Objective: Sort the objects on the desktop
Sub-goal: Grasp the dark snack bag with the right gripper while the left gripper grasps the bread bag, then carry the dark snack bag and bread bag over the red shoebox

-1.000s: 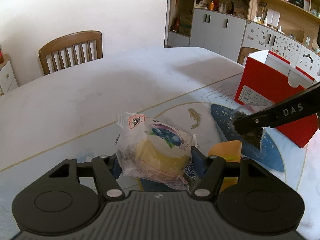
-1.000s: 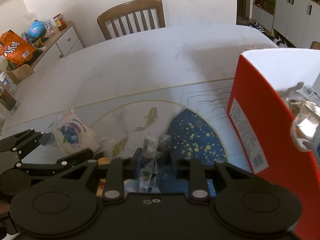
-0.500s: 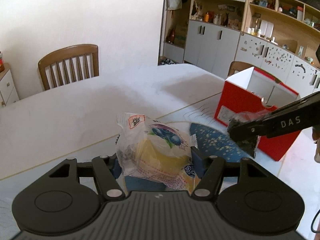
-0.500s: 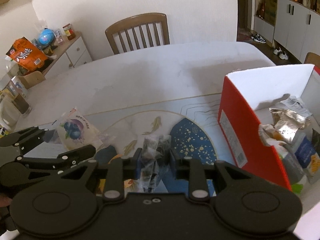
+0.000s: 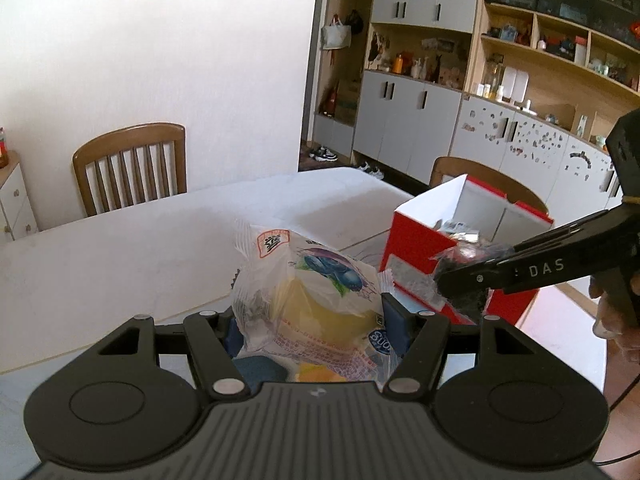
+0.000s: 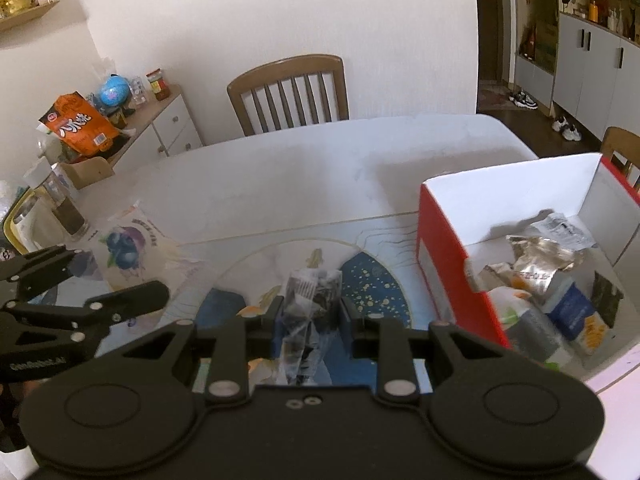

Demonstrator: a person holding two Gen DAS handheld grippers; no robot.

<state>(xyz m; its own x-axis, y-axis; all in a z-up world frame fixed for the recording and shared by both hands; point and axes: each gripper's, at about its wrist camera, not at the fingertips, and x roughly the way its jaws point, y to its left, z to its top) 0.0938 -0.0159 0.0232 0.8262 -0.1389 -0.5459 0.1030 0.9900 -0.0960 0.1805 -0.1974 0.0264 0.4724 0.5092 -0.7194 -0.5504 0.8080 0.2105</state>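
Left wrist view: left gripper clamps a clear plastic pastry bag with blueberry print, raised above the white table; the other gripper arm reads "DAS".

Right wrist view: right gripper, nearly closed, pinches a small dark clear-film packet. Advice: carry over the red-and-white cardboard box rim before releasing.

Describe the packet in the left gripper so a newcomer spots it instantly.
Start at the red box on the white table; just left of it, the left gripper holds a puffy clear bread packet. Its blueberry print and yellow bun distinguish it from the small dark packet in the right gripper.
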